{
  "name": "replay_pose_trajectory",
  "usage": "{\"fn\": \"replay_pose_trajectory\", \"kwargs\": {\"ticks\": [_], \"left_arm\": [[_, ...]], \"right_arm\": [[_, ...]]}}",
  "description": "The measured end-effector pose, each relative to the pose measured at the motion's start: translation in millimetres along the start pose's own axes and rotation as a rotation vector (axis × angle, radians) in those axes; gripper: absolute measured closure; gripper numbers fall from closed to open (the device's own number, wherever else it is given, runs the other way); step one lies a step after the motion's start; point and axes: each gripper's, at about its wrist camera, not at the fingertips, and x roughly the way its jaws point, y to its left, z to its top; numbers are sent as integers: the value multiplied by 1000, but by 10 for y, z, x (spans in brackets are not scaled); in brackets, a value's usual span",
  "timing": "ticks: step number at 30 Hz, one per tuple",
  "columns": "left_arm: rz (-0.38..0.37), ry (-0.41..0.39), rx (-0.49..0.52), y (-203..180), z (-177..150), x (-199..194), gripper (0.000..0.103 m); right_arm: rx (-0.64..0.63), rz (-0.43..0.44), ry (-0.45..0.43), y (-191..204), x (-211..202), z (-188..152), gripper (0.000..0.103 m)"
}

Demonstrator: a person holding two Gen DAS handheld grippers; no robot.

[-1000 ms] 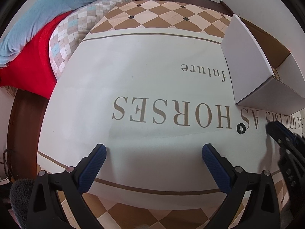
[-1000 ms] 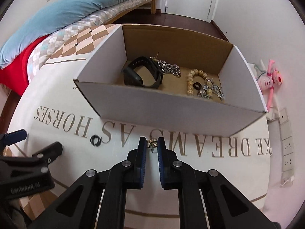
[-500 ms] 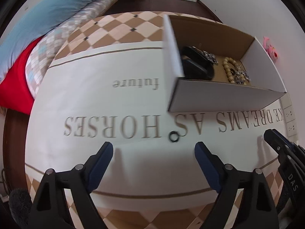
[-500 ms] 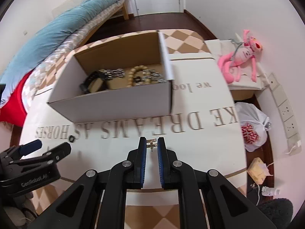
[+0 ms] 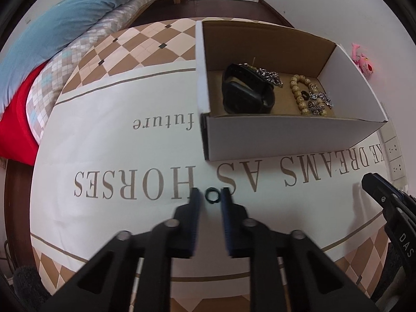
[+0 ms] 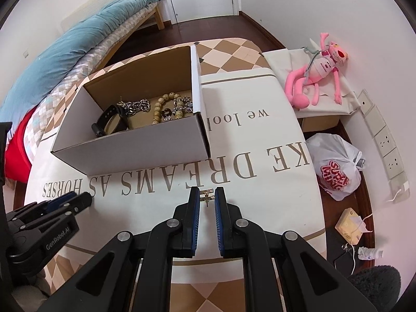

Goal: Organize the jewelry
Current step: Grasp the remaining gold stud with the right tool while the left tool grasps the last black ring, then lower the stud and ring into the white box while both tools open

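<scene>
While most of the jewelry already lies in the cardboard box (image 5: 286, 135), two small pieces are not yet inside. One is a small dark ring (image 5: 212, 195), which rests on the printed tablecloth (image 5: 117, 156) of the bench, near the front wall of the box. The left claw (image 5: 211, 202) stands around it with a narrow gap, one blue pad on each side; I cannot tell if the pads touch the ring already. The other piece is a small gold pendant (image 6: 207, 195), pinched between the pads of the right claw (image 6: 207, 199) and held above the cloth, in front of the box's right corner.

Inside the box I see a black watch band (image 5: 247, 93), a silver chain (image 5: 270, 75), a beaded bracelet (image 5: 299, 93) and some sparkling silver pieces (image 5: 318, 101). So I judge the task as nearly finished: the ring must be gripped and lifted, and both pieces must go over the front wall.

That wall is rather high, so each claw needs to rise clearly before it moves forward. The floor of the box has a free area near its front left corner. The two claws are near each other, left one beside the right, so they should not cross. The bench edge falls away on the right side toward a white plastic bag (image 6: 335, 166) on the floor.
</scene>
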Motion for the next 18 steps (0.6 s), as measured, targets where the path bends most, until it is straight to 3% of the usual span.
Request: {"fn": "replay_pose_trajectory", "kwargs": {"ticks": [9,18], "left_arm": [[-15,-38,2,-5,-13,-148,93],[-67,-156,24,-90,78,-816,93]], "right_arm": [[8,21,-27,5,-135,53,91],[9,87,-105,60,-566,225,91]]}}
